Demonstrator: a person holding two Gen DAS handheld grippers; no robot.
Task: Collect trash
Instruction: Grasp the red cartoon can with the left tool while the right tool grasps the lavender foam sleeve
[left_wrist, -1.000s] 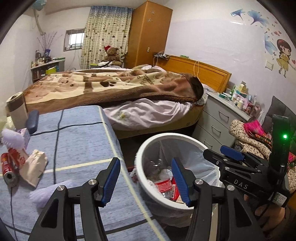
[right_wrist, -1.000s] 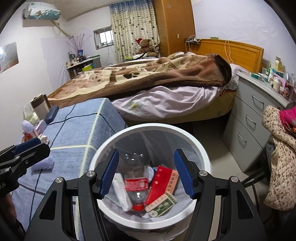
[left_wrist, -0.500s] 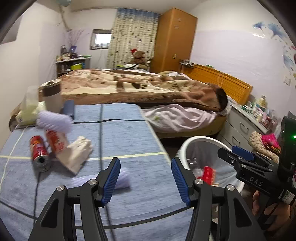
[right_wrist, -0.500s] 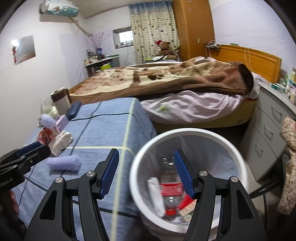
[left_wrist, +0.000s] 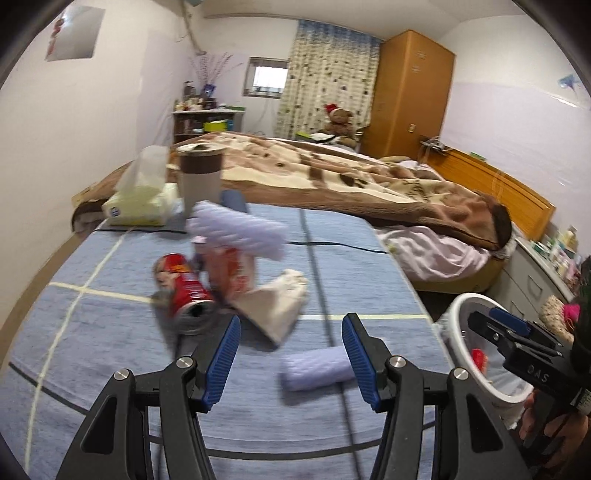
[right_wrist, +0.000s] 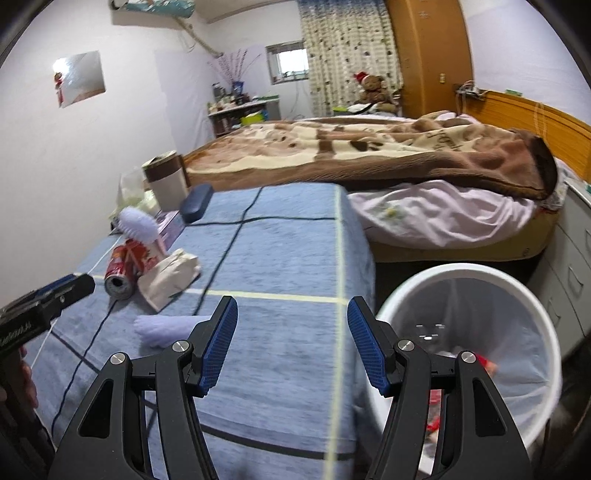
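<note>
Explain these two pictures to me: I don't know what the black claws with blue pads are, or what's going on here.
There is no robot. A person holds a two-finger gripper in each hand, and each gripper carries a camera looking along its fingers.

One picture is from the left gripper, with the right one at its edge. The other is from the right gripper.

Both are open and hold nothing.

On the blue cloth lie a red can, a pale paper bag and a lilac roll. Beside it stands a white bin with some rubbish already inside. The job is collecting trash.
</note>
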